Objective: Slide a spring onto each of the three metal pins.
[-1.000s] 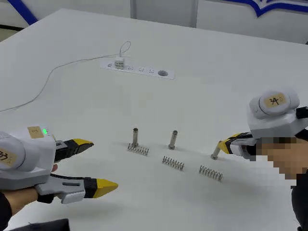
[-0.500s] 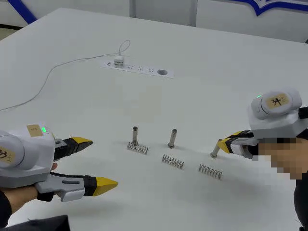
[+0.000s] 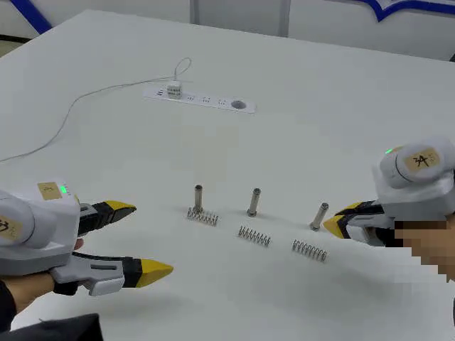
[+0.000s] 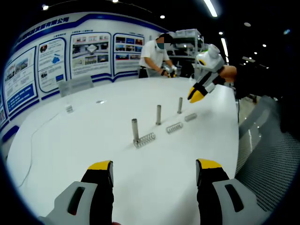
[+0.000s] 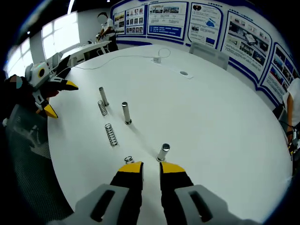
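No spring is on a pin yet. The three pins (image 3: 254, 202) stand in a row mid-frame in the head view, and each has one of the springs (image 3: 254, 236) lying flat on the table (image 3: 320, 106) just below it. The right pin (image 3: 320, 215) looks slightly tilted. The right hand-held gripper (image 5: 151, 168) is barely open and empty, tips just beside that pin, with the right spring (image 3: 309, 250) near. The left hand-held gripper (image 4: 154, 165), lower left, is wide open, empty and well apart. Step in hand, I'd say: first pickup. Next: pinch a spring near one end, turn it vertical, line its bore over the pin top.
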Action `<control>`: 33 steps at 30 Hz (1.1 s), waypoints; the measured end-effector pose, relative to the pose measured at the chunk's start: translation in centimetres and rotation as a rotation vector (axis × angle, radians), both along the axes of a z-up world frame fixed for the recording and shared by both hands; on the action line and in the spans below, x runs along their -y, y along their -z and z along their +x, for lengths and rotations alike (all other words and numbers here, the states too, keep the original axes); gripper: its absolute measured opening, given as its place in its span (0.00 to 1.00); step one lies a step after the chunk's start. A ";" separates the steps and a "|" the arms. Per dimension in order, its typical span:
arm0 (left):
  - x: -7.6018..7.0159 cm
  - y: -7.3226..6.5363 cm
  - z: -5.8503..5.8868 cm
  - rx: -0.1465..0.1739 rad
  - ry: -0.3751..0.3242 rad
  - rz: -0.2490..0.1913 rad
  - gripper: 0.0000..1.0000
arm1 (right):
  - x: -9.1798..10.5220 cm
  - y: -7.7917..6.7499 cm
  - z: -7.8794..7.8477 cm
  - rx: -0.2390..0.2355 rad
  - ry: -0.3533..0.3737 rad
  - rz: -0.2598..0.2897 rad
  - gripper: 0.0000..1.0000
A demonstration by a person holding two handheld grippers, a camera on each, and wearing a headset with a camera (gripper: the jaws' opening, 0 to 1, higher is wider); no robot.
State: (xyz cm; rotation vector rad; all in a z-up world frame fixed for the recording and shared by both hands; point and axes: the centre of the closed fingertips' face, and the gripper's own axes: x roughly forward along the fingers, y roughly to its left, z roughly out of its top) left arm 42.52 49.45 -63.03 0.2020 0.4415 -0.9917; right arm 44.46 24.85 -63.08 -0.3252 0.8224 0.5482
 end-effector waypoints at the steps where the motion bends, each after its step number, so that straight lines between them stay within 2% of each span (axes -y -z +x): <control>1: 0.0 0.0 0.0 0.000 0.000 0.000 0.73 | -0.2 0.1 -0.1 -0.004 -0.010 -0.002 0.15; 7: 0.0 0.0 0.0 0.001 -0.001 0.000 0.73 | -2.1 1.0 -0.7 -0.037 -0.124 -0.022 0.15; 9: 0.0 0.0 0.0 0.001 -0.001 0.001 0.73 | -2.6 1.4 -1.0 -0.060 -0.180 -0.044 0.15; 16: -0.1 0.0 0.0 0.001 -0.004 0.002 0.73 | -3.8 2.4 -0.9 -0.103 -0.308 -0.109 0.16; 20: -0.1 0.0 0.1 0.001 -0.006 0.003 0.73 | -4.2 3.0 -0.7 -0.127 -0.378 -0.164 0.16; 25: -0.2 0.0 0.1 -0.001 -0.007 0.004 0.73 | -4.5 3.8 -0.7 -0.153 -0.444 -0.225 0.16; 33: -0.2 0.0 0.1 -0.004 -0.009 0.002 0.73 | -4.7 5.2 -0.7 -0.199 -0.501 -0.277 0.15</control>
